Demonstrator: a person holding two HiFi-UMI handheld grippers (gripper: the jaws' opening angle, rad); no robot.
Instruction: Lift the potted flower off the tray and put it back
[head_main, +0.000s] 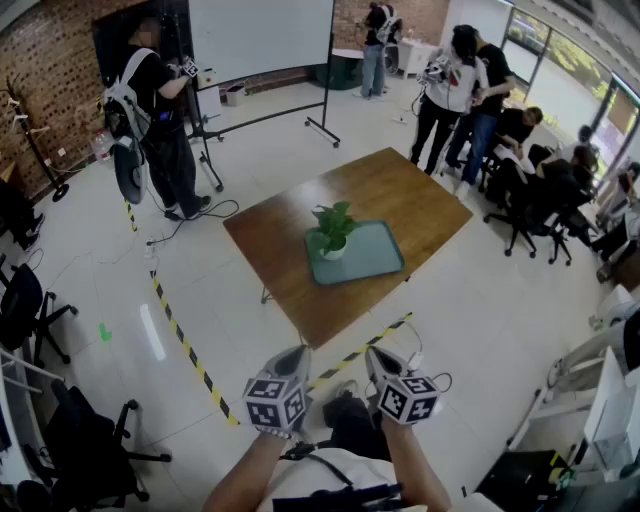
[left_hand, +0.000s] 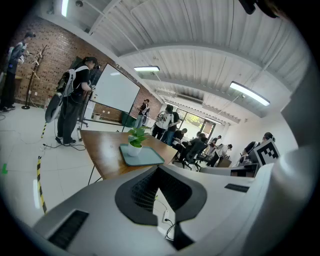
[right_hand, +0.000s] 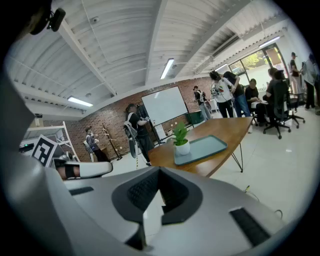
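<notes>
Left gripper (head_main: 296, 353) and right gripper (head_main: 378, 352) both closed tight, empty, short of the table (head_main: 290, 265). Potted flower (head_main: 331, 232) at twelve o'clock, on the nine-o'clock end of the tray (head_main: 375, 255). Striped floor tape (head_main: 398, 325) lies between. Only the gripper views catch the ceiling lights (left_hand: 249, 93).

A shared office-cum-lab workroom: well ahead of the left gripper (head_main: 293, 355) a wooden table (head_main: 390, 190) stands on pale floor (head_main: 480, 300) crossed by hazard tape (head_main: 185, 345); beyond it, a rolling whiteboard (head_main: 260, 35) before a brick wall (head_main: 45, 60); far right of the right gripper (head_main: 378, 357), people (head_main: 520, 130) on office chairs (head_main: 515, 215) (beside tall windows (head_main: 575, 95)); strip lights (left_hand: 248, 93) on a ribbed ceiling (left_hand: 200, 40).
</notes>
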